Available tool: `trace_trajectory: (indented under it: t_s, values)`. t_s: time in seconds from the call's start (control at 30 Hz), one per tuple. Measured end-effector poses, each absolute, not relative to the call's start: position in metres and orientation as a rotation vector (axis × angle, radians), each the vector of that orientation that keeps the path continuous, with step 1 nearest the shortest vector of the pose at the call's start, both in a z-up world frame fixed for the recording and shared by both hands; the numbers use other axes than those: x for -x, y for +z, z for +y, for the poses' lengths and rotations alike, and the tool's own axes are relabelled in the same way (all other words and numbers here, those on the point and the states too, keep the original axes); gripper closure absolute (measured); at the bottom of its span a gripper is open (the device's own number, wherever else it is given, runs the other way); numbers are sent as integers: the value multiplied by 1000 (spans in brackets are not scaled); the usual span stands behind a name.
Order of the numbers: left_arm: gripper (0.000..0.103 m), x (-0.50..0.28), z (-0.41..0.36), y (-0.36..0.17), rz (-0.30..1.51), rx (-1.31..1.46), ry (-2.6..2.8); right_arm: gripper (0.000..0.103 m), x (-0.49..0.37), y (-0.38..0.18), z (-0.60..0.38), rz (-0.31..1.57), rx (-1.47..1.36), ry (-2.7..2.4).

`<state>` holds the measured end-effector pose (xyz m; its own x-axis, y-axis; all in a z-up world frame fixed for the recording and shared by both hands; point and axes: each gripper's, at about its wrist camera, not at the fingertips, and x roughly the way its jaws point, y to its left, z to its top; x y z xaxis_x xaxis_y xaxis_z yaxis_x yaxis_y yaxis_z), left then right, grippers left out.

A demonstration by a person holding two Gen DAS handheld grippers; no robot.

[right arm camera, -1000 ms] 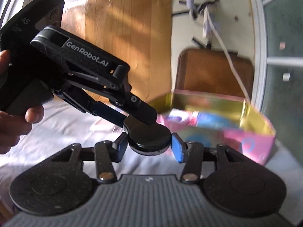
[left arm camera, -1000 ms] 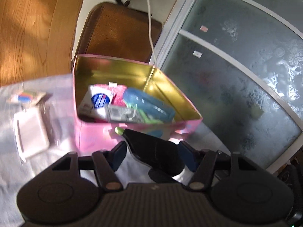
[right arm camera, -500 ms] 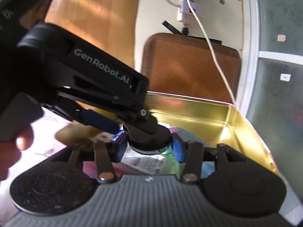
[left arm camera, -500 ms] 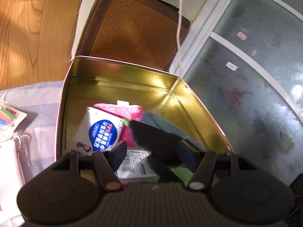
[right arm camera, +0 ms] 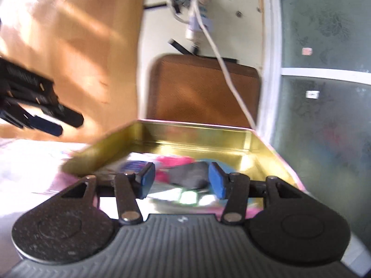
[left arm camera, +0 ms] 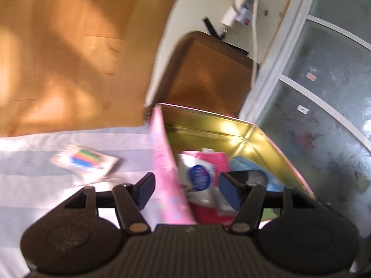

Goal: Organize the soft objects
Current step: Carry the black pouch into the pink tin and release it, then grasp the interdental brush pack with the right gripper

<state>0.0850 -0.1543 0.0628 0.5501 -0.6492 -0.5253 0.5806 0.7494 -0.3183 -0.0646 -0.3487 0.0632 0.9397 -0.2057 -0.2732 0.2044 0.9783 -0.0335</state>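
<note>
1. The pink tin (left arm camera: 204,127) stands at the far right of the striped cloth (left arm camera: 34,162). It holds the soft things already gathered: a white packet with a blue roundel (left arm camera: 199,176), a pink cloth (left arm camera: 215,159) and a blue item (left arm camera: 243,162).
2. The left tongs (left arm camera: 185,186) stand apart and grip nothing. They hang over the near left wall of the tin, which runs up between the pads in that view. The picture is smeared, so I cannot tell whether they clear the wall.
3. The right tongs (right arm camera: 182,180) are also apart, low over the tin's near edge. A dark soft piece (right arm camera: 190,173) lies in the tin beyond them. It sits between the pads in the picture, but neither pad seems to press it.
4. The step in hand looks like leaving the tin and fetching the next loose thing. The likeliest is the packet with coloured stripes (left arm camera: 84,159), out on the cloth to the left of the tin.
5. Lift both tongs clear of the rim before swinging sideways, because a knock on the thin wall could tip or slide the tin.
6. Take the left tongs to the packet and come down flat. Pinch it across its short side, as its clear wrapper looks slippery.
7. Keep the right tongs near the tin to steady it.
</note>
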Motion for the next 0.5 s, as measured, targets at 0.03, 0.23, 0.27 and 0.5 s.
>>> trace_trajectory:
  t_s: [0.03,0.23,0.27,0.5]
  values:
    - [42,-83,-138,60,656,109,-706,50,68,65,-338,268,-9,-163]
    - [41,-88,-46,20,652,56,-464,50,44,69,-261,343,10,115]
    - [41,-90,-33,11,656,39,-406,50,33,69,-247,368,15,154]
    - [39,-102,27,-15,652,161,-284,51,-95,64,-194,570,17,122]
